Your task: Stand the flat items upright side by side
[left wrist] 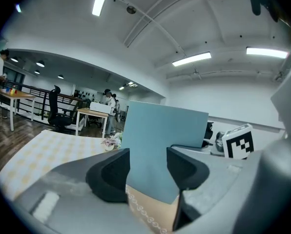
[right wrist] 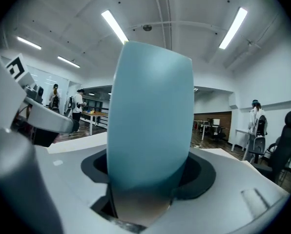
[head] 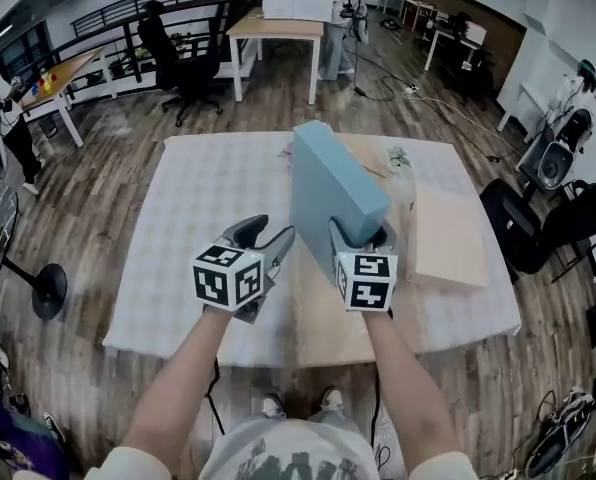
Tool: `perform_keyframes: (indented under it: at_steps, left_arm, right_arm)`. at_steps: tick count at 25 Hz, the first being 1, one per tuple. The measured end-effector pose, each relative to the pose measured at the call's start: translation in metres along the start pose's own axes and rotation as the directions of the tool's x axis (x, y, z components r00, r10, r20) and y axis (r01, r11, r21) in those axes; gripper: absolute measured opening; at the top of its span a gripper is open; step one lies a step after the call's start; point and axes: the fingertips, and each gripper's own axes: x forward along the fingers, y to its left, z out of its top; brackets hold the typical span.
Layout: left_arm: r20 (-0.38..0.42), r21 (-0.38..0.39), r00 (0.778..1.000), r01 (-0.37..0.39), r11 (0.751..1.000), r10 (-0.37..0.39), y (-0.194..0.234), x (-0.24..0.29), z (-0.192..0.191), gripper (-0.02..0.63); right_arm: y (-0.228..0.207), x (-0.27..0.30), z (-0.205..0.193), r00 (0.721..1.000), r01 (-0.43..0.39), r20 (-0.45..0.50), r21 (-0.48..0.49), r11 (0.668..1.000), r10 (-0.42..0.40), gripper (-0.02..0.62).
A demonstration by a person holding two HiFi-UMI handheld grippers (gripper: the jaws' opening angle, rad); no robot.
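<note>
A flat light-blue box stands on edge in the middle of the cloth-covered table. My right gripper is shut on its near lower end; in the right gripper view the box fills the gap between the jaws. My left gripper hovers open just left of the box and points at its broad face, apart from it. A tan flat board lies under the box. A beige flat box lies flat to the right.
A small flower ornament sits behind the boxes at the far side of the table. A black chair stands off the right edge and a round stand base off the left. Desks and people are farther back.
</note>
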Motion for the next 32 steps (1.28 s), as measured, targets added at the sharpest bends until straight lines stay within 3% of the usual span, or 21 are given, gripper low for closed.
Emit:
perform_keyframes:
  at_steps: [7,17,25,32]
  left_arm:
    - [0.0,-0.01,1.0,0.02,1.0,-0.02,0.013,-0.014,0.003,0.233]
    - [0.0,-0.016,1.0,0.008,1.0,-0.008,0.032,-0.038,0.005,0.233]
    - [-0.01,0.006,1.0,0.022,1.0,-0.022,0.028,-0.043,0.0,0.233]
    - [-0.014,-0.005,0.999,0.041,0.999,-0.041,0.018,-0.044,-0.006,0.233]
  right_arm:
    - [0.018,0.003,0.005,0.977,0.214,-0.031,0.068,0.974,-0.212,0.324]
    - [0.052,0.006,0.013,0.938,0.345,-0.058,0.099,0.933,-0.341,0.325]
    - [0.064,0.005,0.006,0.944,0.33,-0.063,0.122,0.936,-0.325,0.328]
    - [0.074,0.004,0.005,0.968,0.249,-0.058,0.083,0.965,-0.245,0.334]
